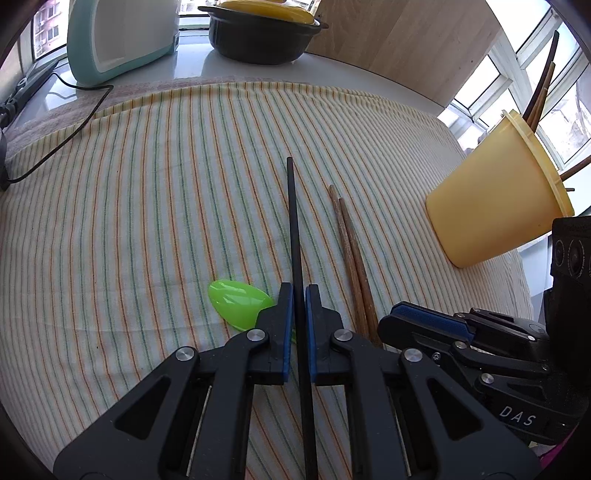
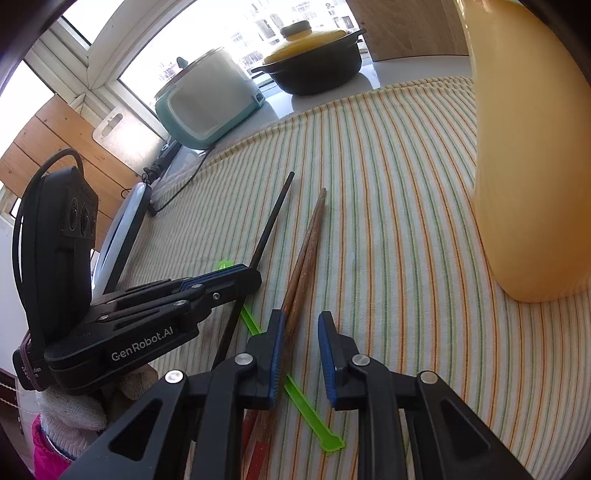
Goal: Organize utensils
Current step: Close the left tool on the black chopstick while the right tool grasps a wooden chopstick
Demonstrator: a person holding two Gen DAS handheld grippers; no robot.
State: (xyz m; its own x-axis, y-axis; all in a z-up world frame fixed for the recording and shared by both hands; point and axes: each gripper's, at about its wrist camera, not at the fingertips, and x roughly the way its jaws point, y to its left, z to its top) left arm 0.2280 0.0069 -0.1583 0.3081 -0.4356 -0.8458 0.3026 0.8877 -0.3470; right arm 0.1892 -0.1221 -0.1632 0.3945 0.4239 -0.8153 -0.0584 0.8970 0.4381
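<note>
My left gripper (image 1: 299, 291) is shut on a black chopstick (image 1: 295, 229) that points away over the striped cloth; it also shows in the right wrist view (image 2: 271, 221). A green plastic spoon (image 1: 236, 301) lies under it, its handle (image 2: 295, 387) crossing below. Two brown wooden chopsticks (image 1: 351, 251) lie side by side to the right. My right gripper (image 2: 301, 325) is open, low over the cloth, with the brown chopsticks (image 2: 306, 251) beside its left finger. A yellow cup (image 1: 495, 206) holding several utensils stands at the right, close in the right wrist view (image 2: 532, 166).
A striped cloth (image 1: 147, 206) covers the table. A teal rice cooker (image 1: 122, 37) and a black pot with a yellow lid (image 1: 258, 33) stand at the back. A black cable (image 1: 66, 136) runs at the left. A wooden board (image 1: 406, 40) leans behind.
</note>
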